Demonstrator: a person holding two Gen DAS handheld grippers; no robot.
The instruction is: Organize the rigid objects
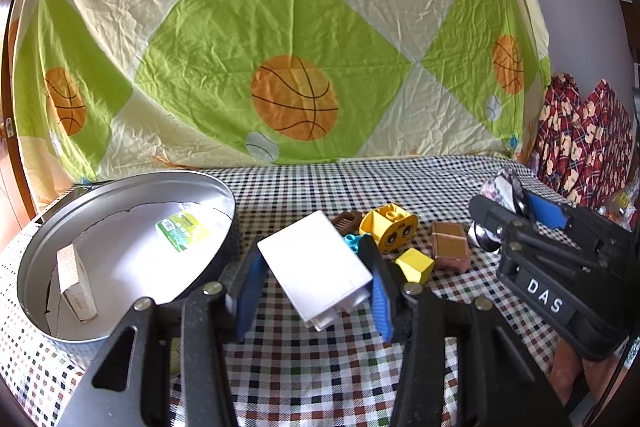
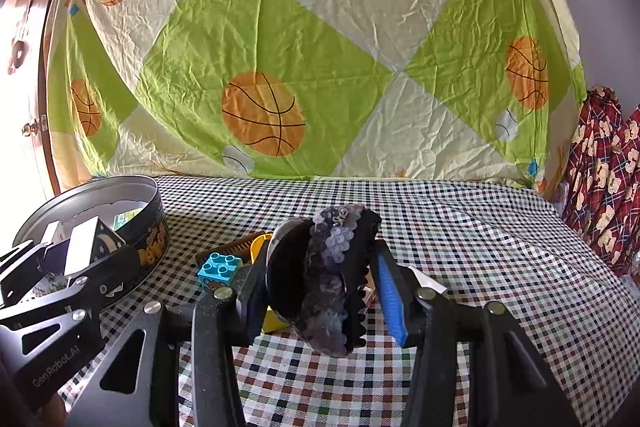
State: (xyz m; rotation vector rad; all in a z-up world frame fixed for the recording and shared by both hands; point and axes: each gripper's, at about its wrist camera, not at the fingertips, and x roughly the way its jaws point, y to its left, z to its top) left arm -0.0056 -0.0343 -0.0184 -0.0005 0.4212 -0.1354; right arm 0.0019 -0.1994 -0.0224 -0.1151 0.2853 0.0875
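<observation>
Left wrist view: left tool (image 1: 316,279) grips a white box (image 1: 316,267), seemingly light, stiff, slick; flat sides suit holding. Right tool (image 2: 320,283) clamps a sequined hair clip (image 2: 328,275).

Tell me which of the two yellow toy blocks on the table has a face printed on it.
The rounded yellow block, farther back beside the small blue brick, shows cartoon eyes. The plain yellow cube in front of it has no print.
</observation>
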